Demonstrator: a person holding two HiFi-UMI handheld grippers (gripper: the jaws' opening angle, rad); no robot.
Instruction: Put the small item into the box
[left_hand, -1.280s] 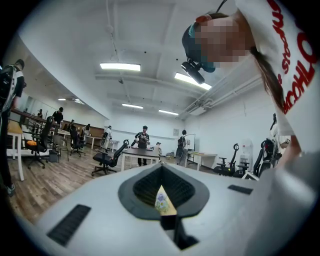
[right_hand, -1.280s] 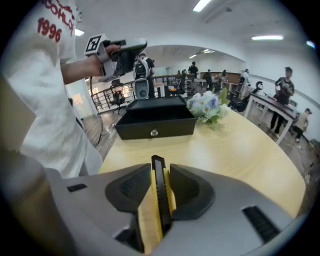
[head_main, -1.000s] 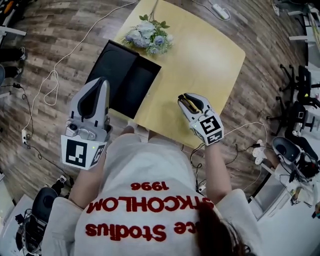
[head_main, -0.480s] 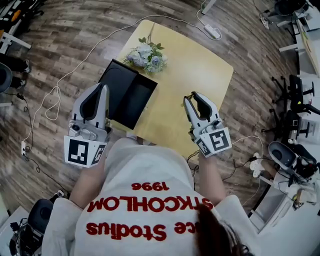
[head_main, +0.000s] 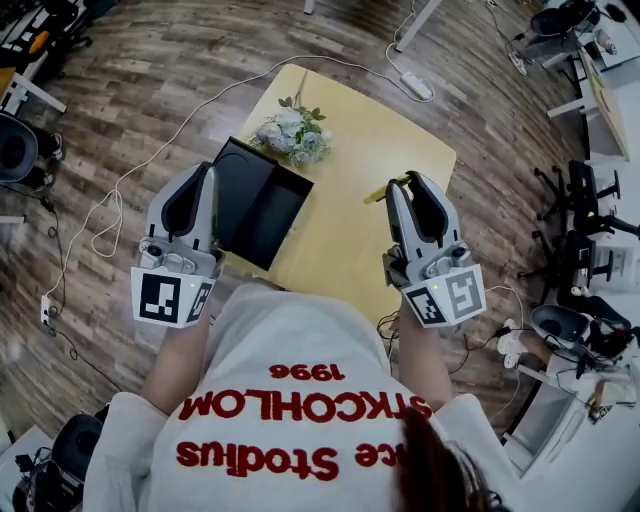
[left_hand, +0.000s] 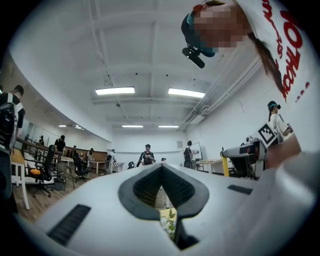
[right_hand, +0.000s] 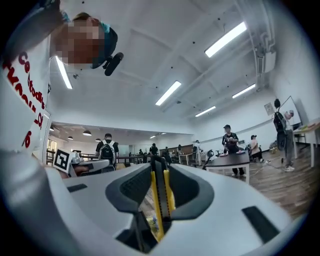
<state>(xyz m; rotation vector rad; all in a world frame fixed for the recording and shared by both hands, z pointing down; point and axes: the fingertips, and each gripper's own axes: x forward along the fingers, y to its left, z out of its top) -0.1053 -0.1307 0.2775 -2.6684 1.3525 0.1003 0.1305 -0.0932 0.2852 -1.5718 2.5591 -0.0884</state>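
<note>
Tongs raised over a yellow desk, the small item held on the right.
The right tongs (head_main: 410, 184) pinch a slim yellow-and-black item (right_hand: 161, 195) above the desk's (head_main: 370, 150) 3 o'clock edge. The left tongs (head_main: 207, 170) are pressed together and empty, at 9 o'clock. An open black box (head_main: 258, 200) lies at 9 o'clock, with a pale flower bouquet (head_main: 290, 132) at 11. Beyond are a wood-plank floor (head_main: 150, 80), a power strip (head_main: 414, 86) at 1 o'clock, and black office chairs (head_main: 585, 200) at 3.

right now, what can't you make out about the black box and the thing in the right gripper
- Slim yellow-and-black item: the right gripper's jaws cover most of it in its view and the head view; kind unclear.
- Black open box: left edge behind the left gripper in the head view; interior too dark.
- Pale flowers: too small, head view.
</note>
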